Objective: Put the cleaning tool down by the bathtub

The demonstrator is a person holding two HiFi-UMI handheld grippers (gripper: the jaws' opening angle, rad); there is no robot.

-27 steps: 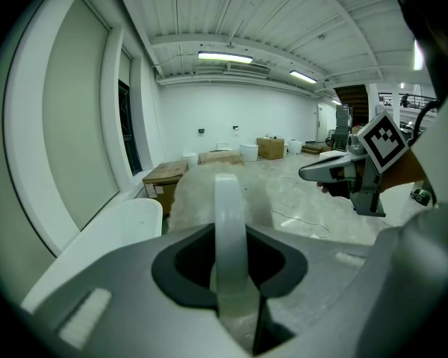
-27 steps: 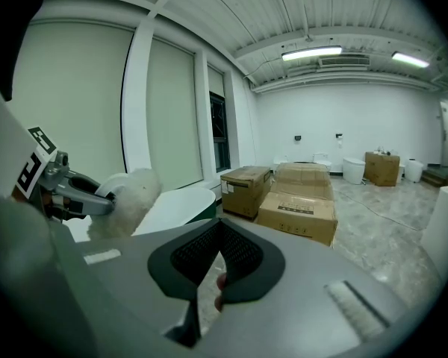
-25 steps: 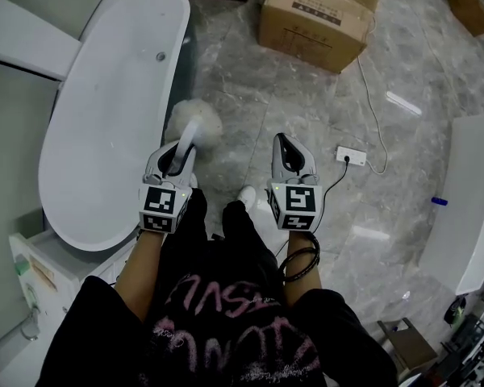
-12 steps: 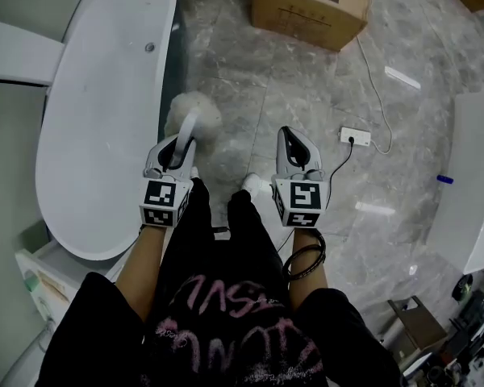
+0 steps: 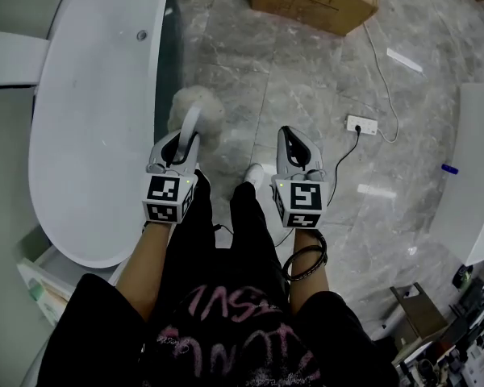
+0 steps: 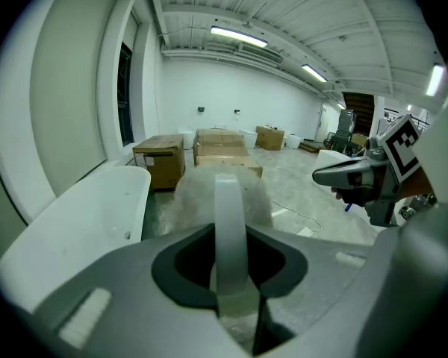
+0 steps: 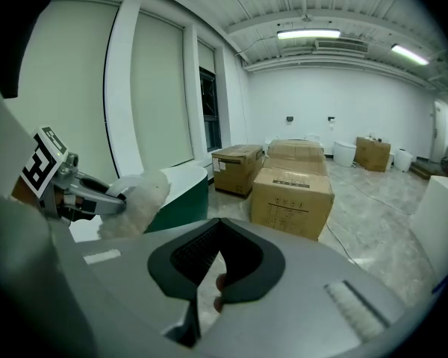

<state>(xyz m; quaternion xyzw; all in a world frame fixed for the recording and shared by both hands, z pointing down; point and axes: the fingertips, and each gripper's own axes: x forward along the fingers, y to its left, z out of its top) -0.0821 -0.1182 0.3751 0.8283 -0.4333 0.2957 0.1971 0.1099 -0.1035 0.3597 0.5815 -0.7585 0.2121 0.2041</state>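
Now the left tongs (image 5: 180, 148) clamp the duster (image 5: 195, 113) by its white handle, fluffy head out front over the floor beside the tub (image 5: 89, 135). Right tongs (image 5: 295, 148) are closed, empty.

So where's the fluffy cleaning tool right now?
Head view, left of centre: the cleaning tool is clamped in the left hand-held gripper, just right of the bathtub.
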